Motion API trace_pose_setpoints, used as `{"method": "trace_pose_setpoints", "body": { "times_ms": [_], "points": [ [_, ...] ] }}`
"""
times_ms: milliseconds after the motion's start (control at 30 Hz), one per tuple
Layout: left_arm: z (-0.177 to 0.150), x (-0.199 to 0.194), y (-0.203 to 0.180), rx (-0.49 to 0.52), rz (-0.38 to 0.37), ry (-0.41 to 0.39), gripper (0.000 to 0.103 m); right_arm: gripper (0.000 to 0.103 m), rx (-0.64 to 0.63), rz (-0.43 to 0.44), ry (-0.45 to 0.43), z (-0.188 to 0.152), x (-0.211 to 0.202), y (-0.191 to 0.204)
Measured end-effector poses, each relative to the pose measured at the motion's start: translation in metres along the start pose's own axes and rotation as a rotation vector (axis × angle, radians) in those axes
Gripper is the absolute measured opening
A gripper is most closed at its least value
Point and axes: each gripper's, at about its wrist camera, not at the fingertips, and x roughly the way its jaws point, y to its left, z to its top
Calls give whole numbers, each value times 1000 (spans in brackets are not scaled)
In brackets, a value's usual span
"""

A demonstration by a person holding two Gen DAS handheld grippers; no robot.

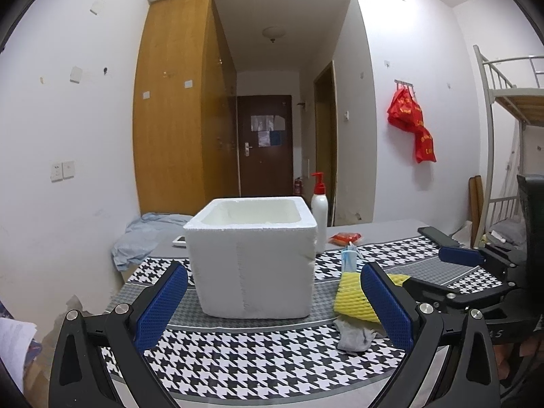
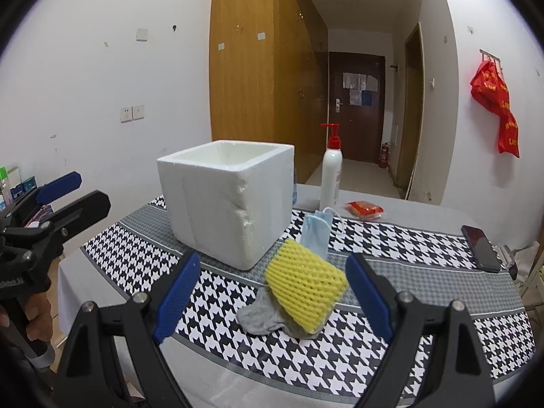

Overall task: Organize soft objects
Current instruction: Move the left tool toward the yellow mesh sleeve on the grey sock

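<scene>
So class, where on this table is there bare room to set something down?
Free: the checked cloth between the yellow foam net and the phone, and the near strip before the foam box. Crowded: net, grey sock and face mask beside the box.

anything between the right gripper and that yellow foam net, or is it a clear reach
Nothing visible blocks it. The right gripper is open, with the yellow foam net straight ahead between its fingers, lying on a grey sock beside the white foam box.
</scene>
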Motion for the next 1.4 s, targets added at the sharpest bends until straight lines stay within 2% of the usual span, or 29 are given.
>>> {"method": "trace_pose_setpoints", "body": {
  "times_ms": [600,700,1400],
  "points": [
    [-16,18,-13,-1,-61,52,102,89,30,-15,40,-15,6,-12],
    [-18,21,-17,6,-69,63,102,87,35,-19,44,-17,6,-15],
    [-30,54,-54,55,-196,144,102,81,92,-81,81,-32,1,-47]
  ]
}}
